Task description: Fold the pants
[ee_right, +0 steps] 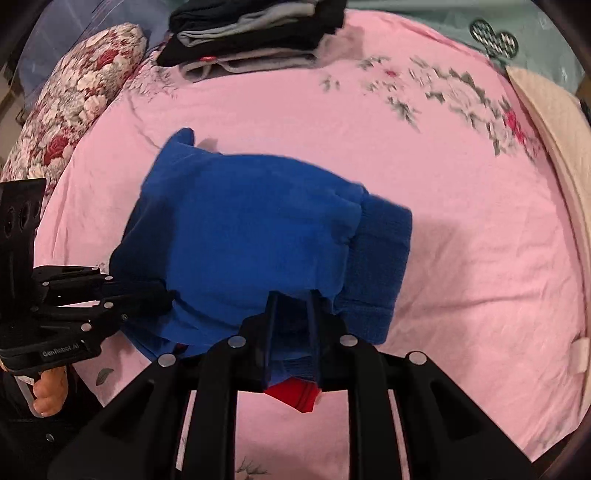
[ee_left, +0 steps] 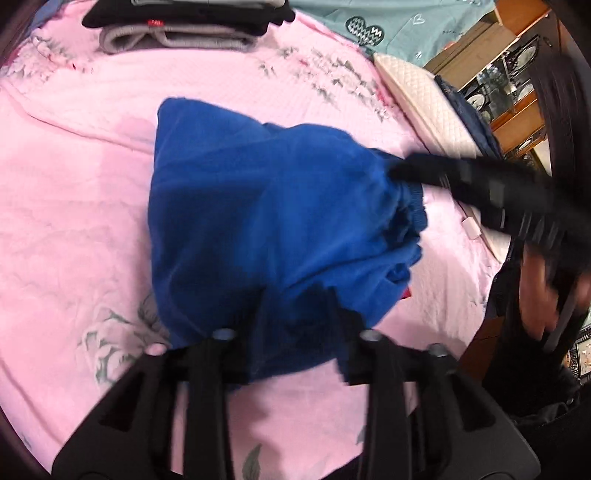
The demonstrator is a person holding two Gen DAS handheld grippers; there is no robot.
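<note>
Blue fleece pants (ee_left: 240,206) lie bunched in a thick fold on the pink floral bedspread (ee_left: 74,184). My left gripper (ee_left: 299,299) has its fingers closed around the near edge of the bundle, and blue cloth fills the gap between them. In the right wrist view the pants (ee_right: 240,229) show a ribbed cuff (ee_right: 380,266) on the right. My right gripper (ee_right: 291,306) is shut on their near edge, with a red bit of cloth (ee_right: 295,397) hanging below. The left gripper (ee_right: 166,295) bites the bundle's left side, and the right gripper (ee_left: 395,171) reaches in from the right.
A stack of folded black and grey clothes (ee_right: 251,33) sits at the far edge of the bed. A floral pillow (ee_right: 74,96) lies at the left and a cream quilted pad (ee_right: 554,129) along the right edge. A wooden cabinet (ee_left: 517,74) stands beyond the bed.
</note>
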